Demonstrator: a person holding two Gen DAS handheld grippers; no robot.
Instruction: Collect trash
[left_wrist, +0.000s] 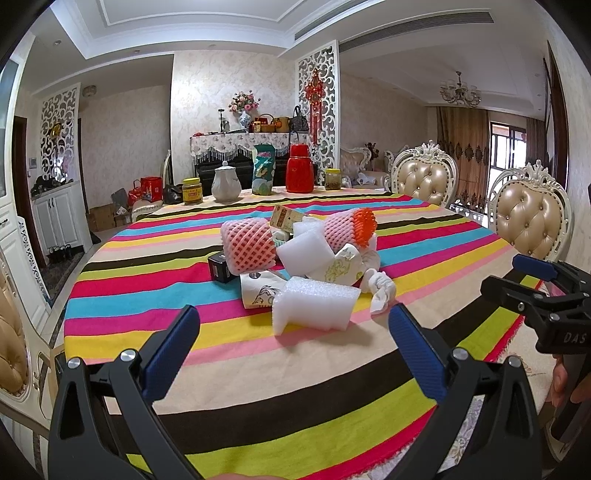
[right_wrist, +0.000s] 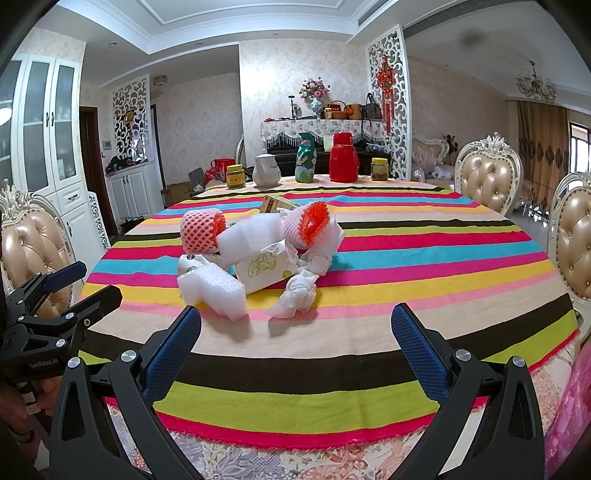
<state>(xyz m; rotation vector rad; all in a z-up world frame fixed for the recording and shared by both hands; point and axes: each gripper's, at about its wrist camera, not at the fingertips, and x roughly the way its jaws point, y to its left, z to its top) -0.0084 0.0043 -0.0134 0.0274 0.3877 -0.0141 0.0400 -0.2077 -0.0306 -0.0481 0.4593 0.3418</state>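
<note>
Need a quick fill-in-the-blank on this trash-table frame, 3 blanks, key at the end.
1. The left gripper and the right gripper both have their fingers ____.
2. The thermos at the far side of the table is coloured ____.
3. The trash piece nearest the left gripper is a block of white ____.

Missing words: open; red; foam

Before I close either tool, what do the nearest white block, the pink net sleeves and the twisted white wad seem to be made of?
White block: likely soft packing foam, matte, with a pebbly cell texture.
Pink net sleeves: apparently foam fruit netting, an open diamond mesh with orange showing at the ends.
Twisted white wad: probably tissue or thin paper, crumpled and knotted, matte.
Both the left tool and the right tool are open.
</note>
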